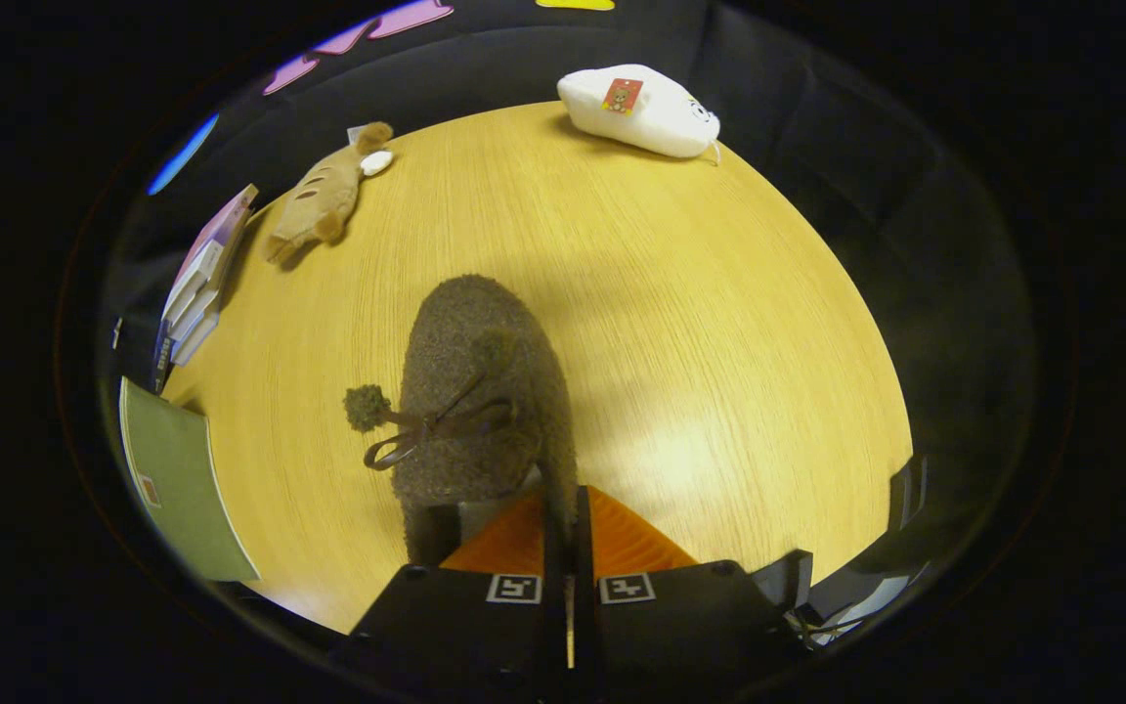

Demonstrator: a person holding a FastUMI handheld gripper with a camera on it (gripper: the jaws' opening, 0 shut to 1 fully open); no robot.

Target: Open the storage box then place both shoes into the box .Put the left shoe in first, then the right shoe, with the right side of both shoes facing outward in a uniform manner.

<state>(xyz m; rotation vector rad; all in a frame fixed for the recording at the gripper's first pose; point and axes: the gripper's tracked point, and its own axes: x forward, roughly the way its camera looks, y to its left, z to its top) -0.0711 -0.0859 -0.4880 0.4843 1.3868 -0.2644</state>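
Shoe: brown, fuzzy, pompom lace; near table centre.
Gripper: fingers pinched onto shoe's collar edge.
Far: striped plush left, white plush.
Left: books, green folder.

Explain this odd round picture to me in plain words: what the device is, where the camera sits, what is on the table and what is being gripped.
There is no robot arm here. A person carries a handheld gripper with two jaws, and the camera rides on it, looking forward along them, so they show at the bottom. The wide lens bends everything into a round shape.

The jaws are closed almost together, pinching the rim of a fuzzy brown shoe with a lace bow and a pompom, which hangs just ahead of them over a round wooden table.

Beyond the shoe lie a tan plush toy and a white plush toy. Off to one side sit a stack of books and a green folder.
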